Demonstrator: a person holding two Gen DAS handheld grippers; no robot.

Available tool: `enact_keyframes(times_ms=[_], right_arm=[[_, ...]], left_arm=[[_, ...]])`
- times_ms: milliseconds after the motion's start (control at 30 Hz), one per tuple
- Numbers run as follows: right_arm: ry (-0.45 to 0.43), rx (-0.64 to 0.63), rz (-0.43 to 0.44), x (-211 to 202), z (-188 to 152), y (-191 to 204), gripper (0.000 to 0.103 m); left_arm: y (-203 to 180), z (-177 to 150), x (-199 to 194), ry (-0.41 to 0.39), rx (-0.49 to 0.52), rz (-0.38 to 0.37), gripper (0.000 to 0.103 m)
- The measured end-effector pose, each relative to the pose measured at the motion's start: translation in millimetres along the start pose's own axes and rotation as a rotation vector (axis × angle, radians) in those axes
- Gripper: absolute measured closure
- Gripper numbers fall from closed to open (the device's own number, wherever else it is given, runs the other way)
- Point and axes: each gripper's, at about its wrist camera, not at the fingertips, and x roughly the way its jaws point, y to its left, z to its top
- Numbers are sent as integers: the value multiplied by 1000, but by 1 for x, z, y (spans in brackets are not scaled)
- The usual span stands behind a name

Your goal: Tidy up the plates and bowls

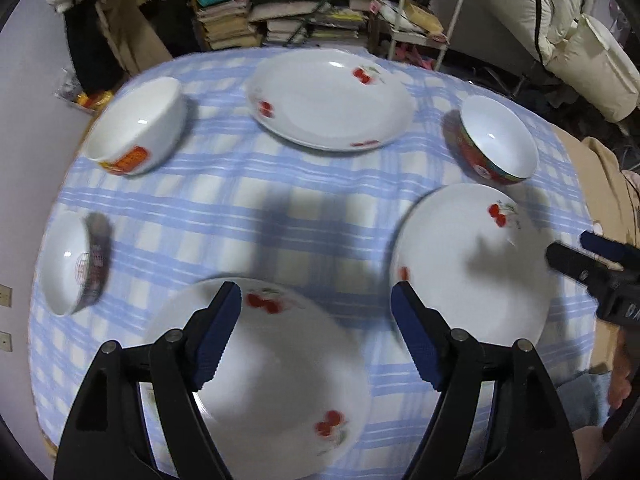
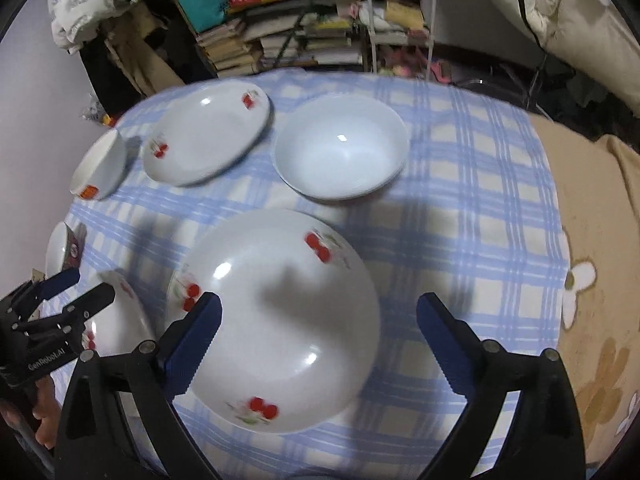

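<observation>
Dishes spread apart on the table [image 1: 248, 200]
Three plates lie near, right and far; bowls sit at the left and far-right edges.

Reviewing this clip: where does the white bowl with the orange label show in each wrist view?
Left wrist: the white bowl with the orange label sits upper left, near the cloth's far edge.
Right wrist: far left, mid-height.
Shared landmark: the cherry plate just right of it.

Bare checked tablecloth [image 1: 240, 208] lay open mid-table; cherry plates [image 1: 332, 98] and bowls [image 1: 138, 132] ringed it, a white bowl [image 2: 342, 148] blocking the far side.
</observation>
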Motion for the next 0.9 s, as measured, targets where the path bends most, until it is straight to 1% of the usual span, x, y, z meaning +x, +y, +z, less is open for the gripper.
enact_keyframes(times_ms=[100, 167, 300, 367, 400, 467, 500, 533, 567, 633, 700, 767, 800, 833, 867, 900], right_arm=[[55, 9, 11, 14, -4, -11, 1], [82, 24, 22, 22, -7, -17, 6], [119, 32, 25, 32, -10, -23, 7], [132, 40, 33, 38, -11, -26, 7], [136, 45, 41, 39, -11, -27, 8], [139, 60, 58, 41, -12, -30, 16], [140, 65, 63, 42, -12, -31, 18], [141, 72, 71, 43, -12, -33, 23], [143, 80, 82, 44, -12, -34, 29], [144, 91, 110, 46, -13, -36, 35], [145, 92, 121, 46, -14, -37, 39], [147, 90, 121, 48, -14, -36, 54], [150, 92, 122, 49, -14, -36, 57], [153, 97, 125, 50, -14, -37, 65], [159, 106, 133, 52, -14, -37, 71], [160, 113, 142, 53, -14, -38, 73]], left_arm=[[-12, 2, 13, 27, 11, -15, 27], [-17, 3, 23, 49, 15, -22, 27], [-26, 3, 42, 100, 13, -68, 27], [-28, 4, 48, 113, 10, -81, 29], [-30, 4, 51, 113, 13, -77, 32], [-34, 5, 58, 123, 24, -58, 40], [-35, 6, 61, 130, 30, -44, 56], [-36, 6, 66, 144, 30, -41, 60], [-37, 6, 68, 153, 26, -53, 61], [-37, 7, 72, 170, 4, -118, 76], [-37, 8, 75, 172, -8, -132, 76], [-40, 8, 76, 164, 4, -132, 76], [-43, 8, 77, 166, 16, -132, 76], [-46, 7, 77, 169, 30, -119, 76], [-48, 7, 76, 167, 41, -110, 77], [-52, 7, 75, 167, 60, -100, 80]])
